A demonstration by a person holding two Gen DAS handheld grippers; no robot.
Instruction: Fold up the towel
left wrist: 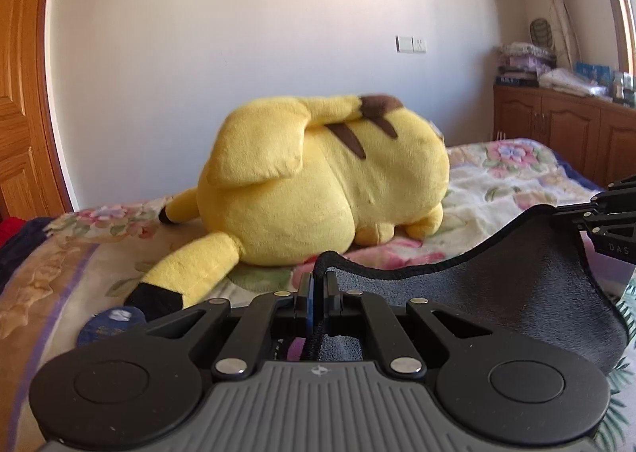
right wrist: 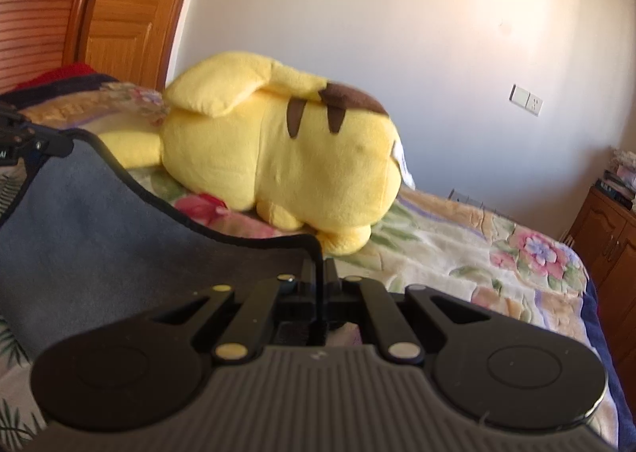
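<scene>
A dark grey-blue towel (left wrist: 528, 285) with a black hem hangs stretched between my two grippers above the bed. My left gripper (left wrist: 318, 277) is shut on one corner of it. The right gripper shows at the right edge of the left wrist view (left wrist: 596, 213), pinching the other corner. In the right wrist view the towel (right wrist: 91, 221) spreads to the left, my right gripper (right wrist: 318, 265) is shut on its corner, and the left gripper (right wrist: 59, 146) holds the far corner at the left edge.
A big yellow plush toy (left wrist: 318, 181) lies on the floral bedspread (left wrist: 505, 181) just beyond the towel, also in the right wrist view (right wrist: 286, 150). A wooden door (left wrist: 20, 94) stands left, a wooden cabinet (left wrist: 564, 134) right. A blue round object (left wrist: 111, 322) lies near the left gripper.
</scene>
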